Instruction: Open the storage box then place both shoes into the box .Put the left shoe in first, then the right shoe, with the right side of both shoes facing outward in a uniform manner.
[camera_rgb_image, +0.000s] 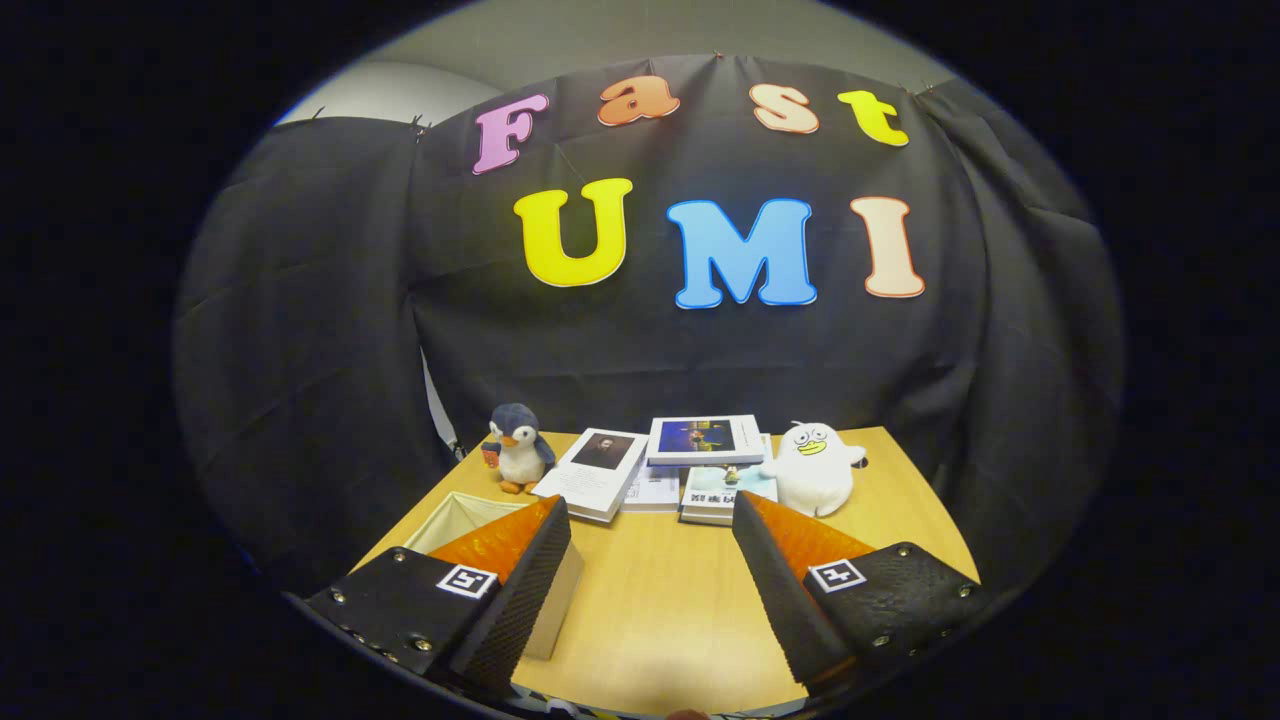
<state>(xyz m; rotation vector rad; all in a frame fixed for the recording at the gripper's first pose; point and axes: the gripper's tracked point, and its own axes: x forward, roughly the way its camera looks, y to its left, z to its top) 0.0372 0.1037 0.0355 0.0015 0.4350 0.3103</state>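
Note:
My gripper (650, 505) is open and held above the wooden table (660, 600), with a wide gap and nothing between its fingers. A beige storage box (452, 512) stands on the table's left side, right under and behind the left finger (520, 590). The finger hides most of the box. Its pale inside shows past the finger, and one side wall (560, 605) shows below the fingertip. I cannot tell how its lid stands.
Beyond the fingers, at the table's back, stand a penguin plush (518, 447), several books (600, 470) lying flat or stacked (705, 440), and a white duck plush (812, 468). The black cloth wall closes the booth behind and at both sides.

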